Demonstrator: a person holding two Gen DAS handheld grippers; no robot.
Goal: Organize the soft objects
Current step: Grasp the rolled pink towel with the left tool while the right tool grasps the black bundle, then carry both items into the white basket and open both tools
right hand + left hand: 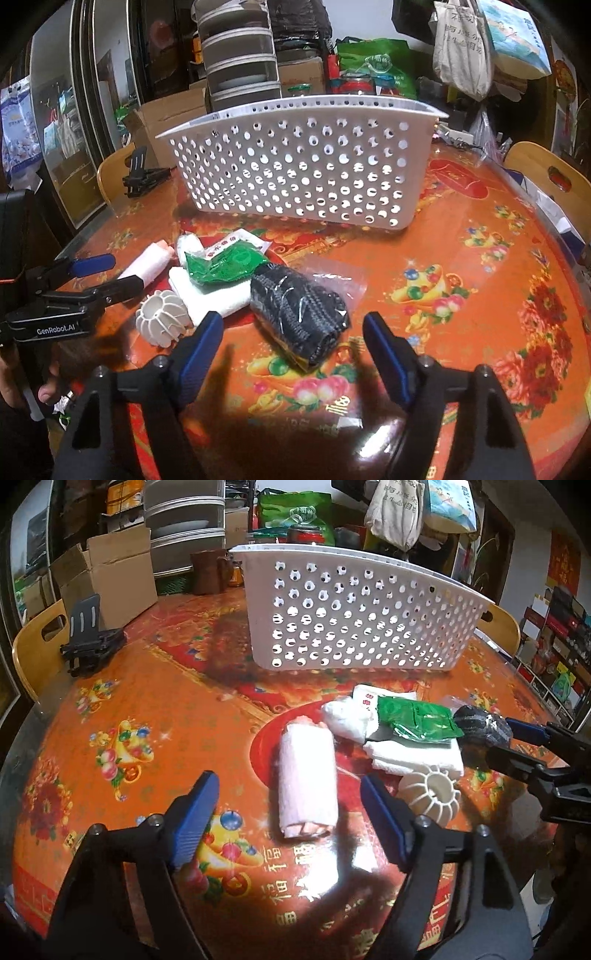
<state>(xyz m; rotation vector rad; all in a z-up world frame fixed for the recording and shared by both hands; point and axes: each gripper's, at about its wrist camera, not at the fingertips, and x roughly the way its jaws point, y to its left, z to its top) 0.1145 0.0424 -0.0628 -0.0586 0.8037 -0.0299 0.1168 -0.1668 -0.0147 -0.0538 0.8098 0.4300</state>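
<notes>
Left tongs (pixel 288 808) stood wide, astride the rolled towel (pixel 307 781): light, soft, best pinched mid-roll. Right tongs (pixel 293 343) gaped before the bagged black cloth (pixel 299 314), probably slippery.

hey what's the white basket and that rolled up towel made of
Basket: looks like rigid moulded plastic, matte white, with even round punched holes. Rolled towel: seems soft terry cloth, whitish-pink, with a fuzzy looped surface; the exact fibre can't be told.
</notes>
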